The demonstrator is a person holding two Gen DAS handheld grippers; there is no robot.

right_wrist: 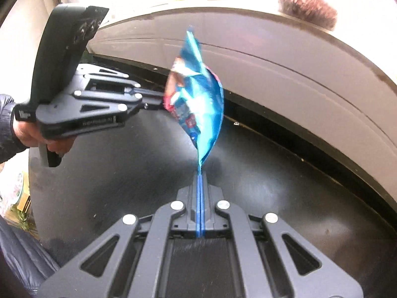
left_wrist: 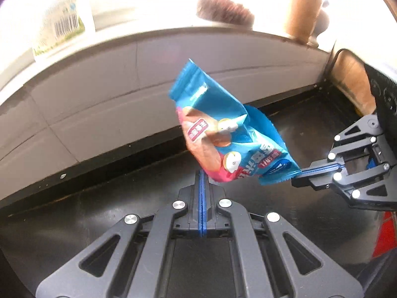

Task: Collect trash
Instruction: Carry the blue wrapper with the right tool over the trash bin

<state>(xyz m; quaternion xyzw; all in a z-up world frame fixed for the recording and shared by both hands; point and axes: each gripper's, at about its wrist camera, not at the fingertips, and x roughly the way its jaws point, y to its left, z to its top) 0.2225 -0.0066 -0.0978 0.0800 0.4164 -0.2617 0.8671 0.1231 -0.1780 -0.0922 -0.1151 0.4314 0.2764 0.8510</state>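
Note:
A blue and pink snack wrapper [left_wrist: 223,134] hangs in the air above a black table [left_wrist: 86,211]. My left gripper [left_wrist: 202,173] is shut on the wrapper's lower pink edge. My right gripper [left_wrist: 297,176] comes in from the right and is shut on the wrapper's blue sealed corner. In the right wrist view the wrapper [right_wrist: 198,99] stands up from my right gripper [right_wrist: 200,172], and my left gripper [right_wrist: 162,99] pinches its left side.
A white wall ledge [left_wrist: 148,49] runs behind the table. On it stand a white carton [left_wrist: 62,22], a brown brush [left_wrist: 225,10] and a brown bottle [left_wrist: 302,7]. A brown bag [left_wrist: 352,82] and something red [left_wrist: 384,233] lie at the right.

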